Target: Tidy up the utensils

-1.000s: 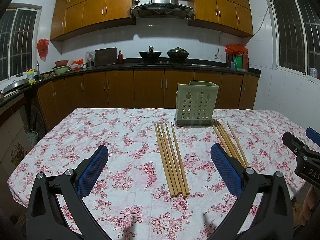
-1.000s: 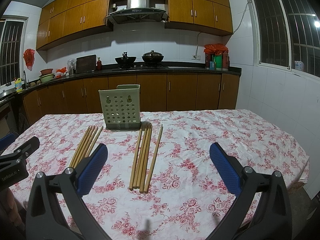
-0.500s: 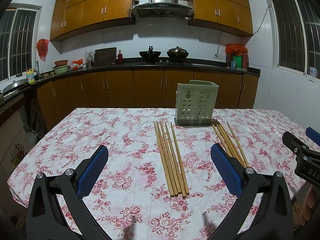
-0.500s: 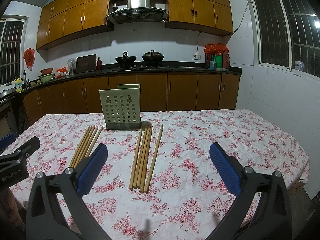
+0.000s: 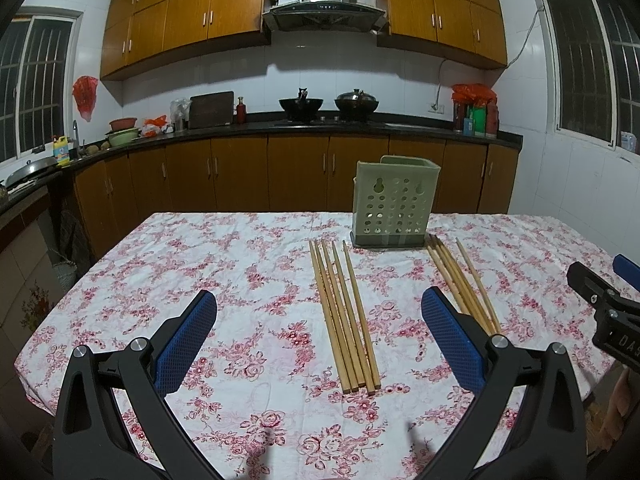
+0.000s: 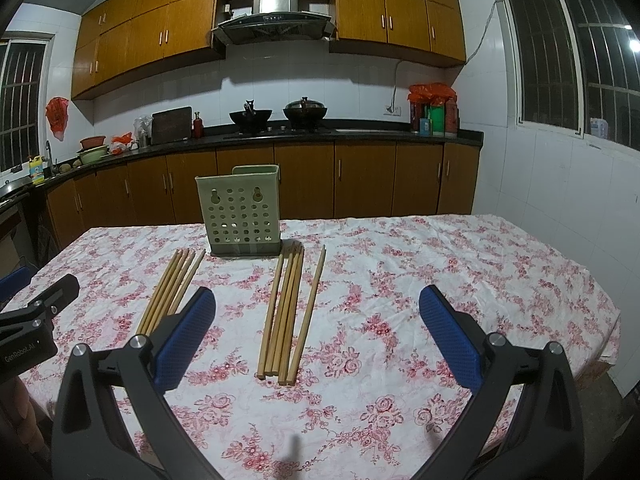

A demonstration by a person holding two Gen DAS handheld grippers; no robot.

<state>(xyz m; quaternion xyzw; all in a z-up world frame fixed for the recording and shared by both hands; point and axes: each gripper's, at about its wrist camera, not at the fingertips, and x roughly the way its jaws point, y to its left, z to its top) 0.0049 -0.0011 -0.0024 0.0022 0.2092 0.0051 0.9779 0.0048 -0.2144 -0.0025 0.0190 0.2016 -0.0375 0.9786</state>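
A pale green perforated utensil holder stands upright at the far middle of the table; it also shows in the right wrist view. Two bundles of wooden chopsticks lie flat in front of it: a left bundle and a right bundle. My left gripper is open and empty, above the table near the left bundle's near ends. My right gripper is open and empty, above the right bundle's near ends.
The table carries a white cloth with red flowers. Brown kitchen cabinets and a counter with two woks run behind it. The table's right edge drops off beside a tiled wall.
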